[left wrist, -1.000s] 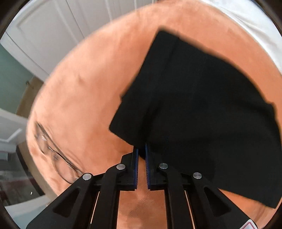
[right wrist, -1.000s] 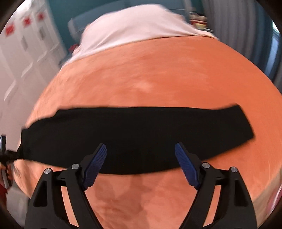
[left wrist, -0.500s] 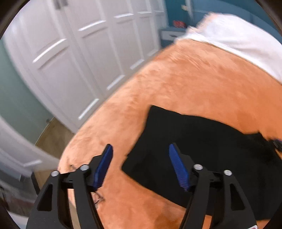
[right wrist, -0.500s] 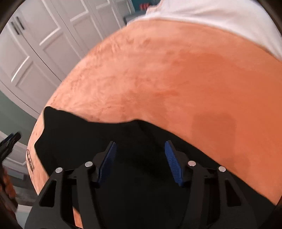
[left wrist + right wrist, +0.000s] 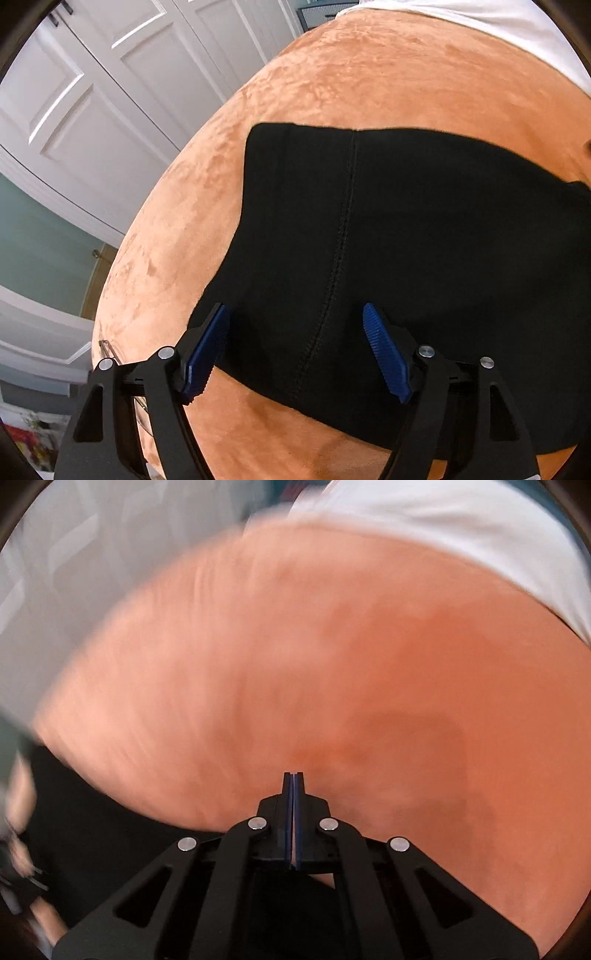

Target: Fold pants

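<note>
1. The black pants point(image 5: 406, 258) lay flat on the orange bedspread point(image 5: 369, 74), straight ahead of and under the left claw point(image 5: 295, 347).
2. The left claw was wide open and held nothing; its two blue pads stood either side of a stitched seam point(image 5: 343, 229) that ran straight away from the claw.
3. The garment's long axis ran crosswise to the left claw, stretching off to its right. One short end was in full view ahead and to the left.
4. That puts the left claw nearer the visible short end, so by my reading it is the better placed to take that edge for the next fold.
5. The right claw point(image 5: 293, 779) was closed, its pads pressed together. Black cloth point(image 5: 110, 830) sat behind and below its tips, to the left. Whether any of it was pinched I could not tell; nothing showed between the tips.
6. Ahead of the right claw there was only bare bedspread, with a white sheet point(image 5: 461, 528) at the far edge.
7. The right view was smeared with motion blur, so edges at its left side were hard to make out.
8. The pants' far right end was cut off by the rim of the left view, and white panelled doors point(image 5: 129, 92) stood beyond the bed.
</note>
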Demonstrator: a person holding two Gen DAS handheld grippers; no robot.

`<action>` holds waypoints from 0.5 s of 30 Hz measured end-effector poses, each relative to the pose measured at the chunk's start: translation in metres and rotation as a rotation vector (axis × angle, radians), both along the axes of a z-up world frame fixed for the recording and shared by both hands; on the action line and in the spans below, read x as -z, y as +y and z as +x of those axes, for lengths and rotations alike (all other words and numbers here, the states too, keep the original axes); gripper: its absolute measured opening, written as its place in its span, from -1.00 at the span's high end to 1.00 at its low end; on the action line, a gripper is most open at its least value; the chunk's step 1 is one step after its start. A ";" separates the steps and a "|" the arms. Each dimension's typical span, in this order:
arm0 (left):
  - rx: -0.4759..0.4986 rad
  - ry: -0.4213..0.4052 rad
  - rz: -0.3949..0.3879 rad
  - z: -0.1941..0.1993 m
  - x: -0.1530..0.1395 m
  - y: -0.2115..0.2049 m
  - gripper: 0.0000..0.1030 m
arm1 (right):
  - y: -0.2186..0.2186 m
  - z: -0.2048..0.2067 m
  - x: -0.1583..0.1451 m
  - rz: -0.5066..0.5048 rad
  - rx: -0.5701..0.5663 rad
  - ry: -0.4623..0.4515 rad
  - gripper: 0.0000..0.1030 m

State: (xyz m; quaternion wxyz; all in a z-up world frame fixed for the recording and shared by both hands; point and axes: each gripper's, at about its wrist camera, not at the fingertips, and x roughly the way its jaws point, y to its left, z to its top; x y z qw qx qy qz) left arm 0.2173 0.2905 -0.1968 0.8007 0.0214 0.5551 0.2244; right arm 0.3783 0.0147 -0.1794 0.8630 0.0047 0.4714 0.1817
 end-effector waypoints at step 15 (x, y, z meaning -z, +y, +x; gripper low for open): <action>0.027 0.012 0.074 0.081 -0.007 -0.032 -0.59 | -0.017 -0.062 0.008 0.131 -0.012 0.052 0.93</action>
